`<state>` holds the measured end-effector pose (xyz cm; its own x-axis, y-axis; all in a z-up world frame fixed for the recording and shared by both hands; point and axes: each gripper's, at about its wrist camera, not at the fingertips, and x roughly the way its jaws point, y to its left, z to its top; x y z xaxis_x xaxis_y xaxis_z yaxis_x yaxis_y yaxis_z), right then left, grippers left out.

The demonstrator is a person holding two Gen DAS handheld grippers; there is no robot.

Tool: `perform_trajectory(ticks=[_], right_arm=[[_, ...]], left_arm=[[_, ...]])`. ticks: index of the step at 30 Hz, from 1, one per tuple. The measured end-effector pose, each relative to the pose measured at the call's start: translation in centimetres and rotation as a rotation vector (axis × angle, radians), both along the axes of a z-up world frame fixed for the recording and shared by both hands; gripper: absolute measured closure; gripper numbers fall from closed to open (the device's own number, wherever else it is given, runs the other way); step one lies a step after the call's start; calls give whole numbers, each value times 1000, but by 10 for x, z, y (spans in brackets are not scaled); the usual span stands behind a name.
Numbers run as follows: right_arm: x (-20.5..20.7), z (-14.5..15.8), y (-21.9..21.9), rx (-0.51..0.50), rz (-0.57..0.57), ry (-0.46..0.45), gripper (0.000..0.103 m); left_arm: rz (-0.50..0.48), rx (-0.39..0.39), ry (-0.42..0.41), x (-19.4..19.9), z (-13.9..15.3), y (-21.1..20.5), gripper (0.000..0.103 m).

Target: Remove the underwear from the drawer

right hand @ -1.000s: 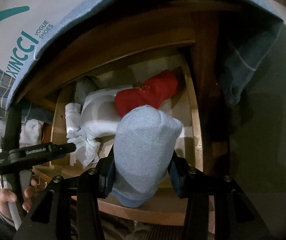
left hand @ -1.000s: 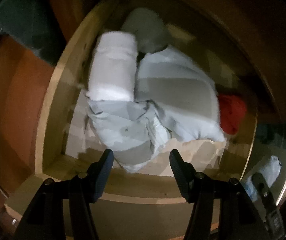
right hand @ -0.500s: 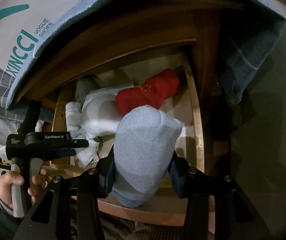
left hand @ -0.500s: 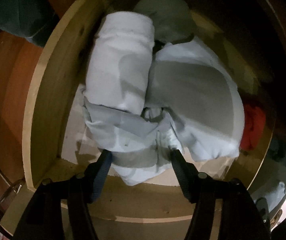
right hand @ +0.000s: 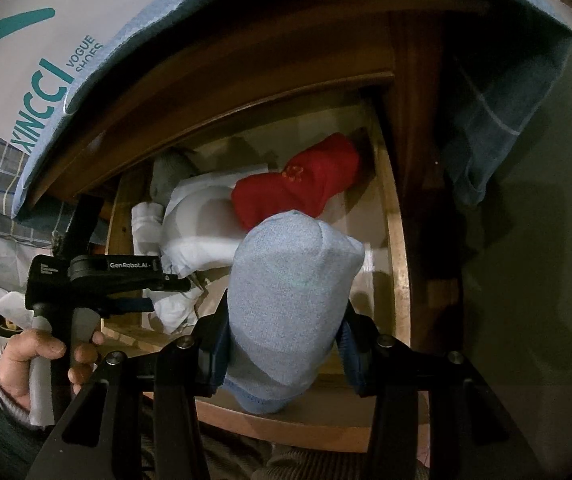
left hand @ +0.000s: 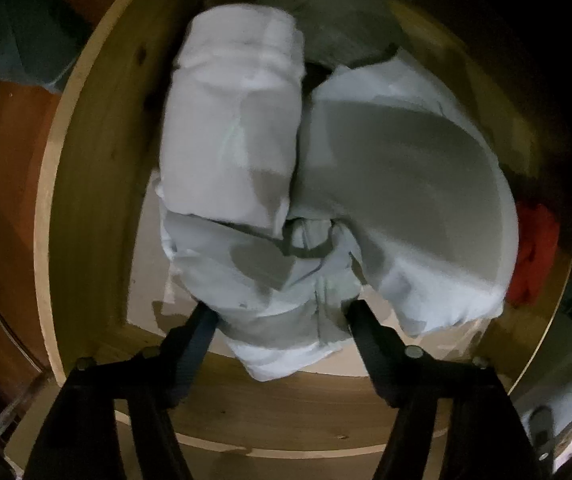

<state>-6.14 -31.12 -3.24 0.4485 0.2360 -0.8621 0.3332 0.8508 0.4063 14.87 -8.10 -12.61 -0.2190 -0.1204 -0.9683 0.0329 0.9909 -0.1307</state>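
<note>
An open wooden drawer (left hand: 86, 184) holds several rolled and crumpled undergarments. In the left wrist view my left gripper (left hand: 280, 316) is open, its fingers straddling a crumpled pale grey-white piece (left hand: 262, 280) at the drawer's front. A white roll (left hand: 234, 120) and a larger white-grey bundle (left hand: 402, 184) lie behind it. A red piece (left hand: 534, 256) lies at the right. In the right wrist view my right gripper (right hand: 282, 344) is shut on a light blue rolled underwear (right hand: 290, 296), held above the drawer's front edge (right hand: 326, 428). The left gripper also shows in that view (right hand: 174, 284).
A grey roll (left hand: 338, 16) lies at the drawer's back. A blue towel (right hand: 498, 92) and a white shoe bag (right hand: 42, 40) hang over the cabinet top above the drawer. The person's left hand (right hand: 42, 360) holds the left gripper's handle.
My left gripper has moved down and forward into the drawer until its open fingers reach either side of the crumpled pale piece. The right gripper has held still with the blue roll.
</note>
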Motion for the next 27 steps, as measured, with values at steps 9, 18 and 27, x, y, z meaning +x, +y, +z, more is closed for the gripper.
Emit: perform_trajectory(ticks=[9, 18, 27], right_arm=[[1, -2, 2, 5, 1, 7, 60], [1, -2, 3, 7, -2, 1, 60], [0, -1, 3, 24, -1, 1, 60]], left_arm=[[-42, -27, -15, -12, 14, -5, 66], [-65, -70, -36, -17, 26, 4, 85], [-32, -51, -9, -8, 14, 4, 41]])
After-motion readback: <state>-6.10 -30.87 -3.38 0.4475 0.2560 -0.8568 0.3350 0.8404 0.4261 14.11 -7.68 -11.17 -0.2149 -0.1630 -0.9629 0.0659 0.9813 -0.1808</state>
